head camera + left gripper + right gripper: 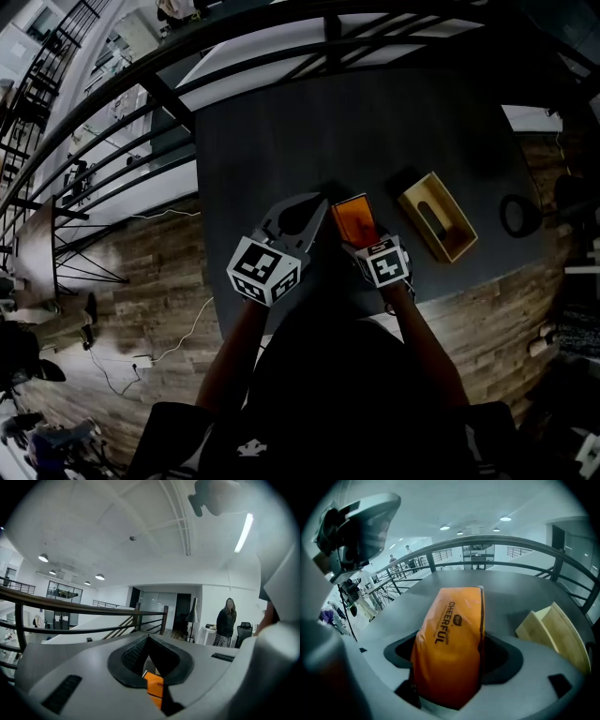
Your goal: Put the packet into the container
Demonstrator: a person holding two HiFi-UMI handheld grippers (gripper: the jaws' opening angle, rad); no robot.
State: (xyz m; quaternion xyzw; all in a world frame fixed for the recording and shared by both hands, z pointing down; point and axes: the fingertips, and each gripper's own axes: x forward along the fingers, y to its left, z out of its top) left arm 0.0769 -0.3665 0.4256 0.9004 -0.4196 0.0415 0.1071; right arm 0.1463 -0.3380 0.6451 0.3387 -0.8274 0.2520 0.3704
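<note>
The orange packet (353,217) stands upright over the dark table (281,131), between my two grippers. In the right gripper view the packet (450,634) fills the gap of my right gripper (449,658), and both pads press its sides. My right gripper (361,234) reaches it from the near side. My left gripper (321,203) points upward with its tips together (147,638). A corner of the packet (154,688) shows between its pads. The wooden container (438,216) lies to the right, open side up, also visible in the right gripper view (555,630).
A black ring (514,214) lies on the table right of the container. A dark metal railing (141,103) curves round the table's far and left sides. A person (226,623) stands far off in the room. Cables trail on the wooden floor (141,281) at left.
</note>
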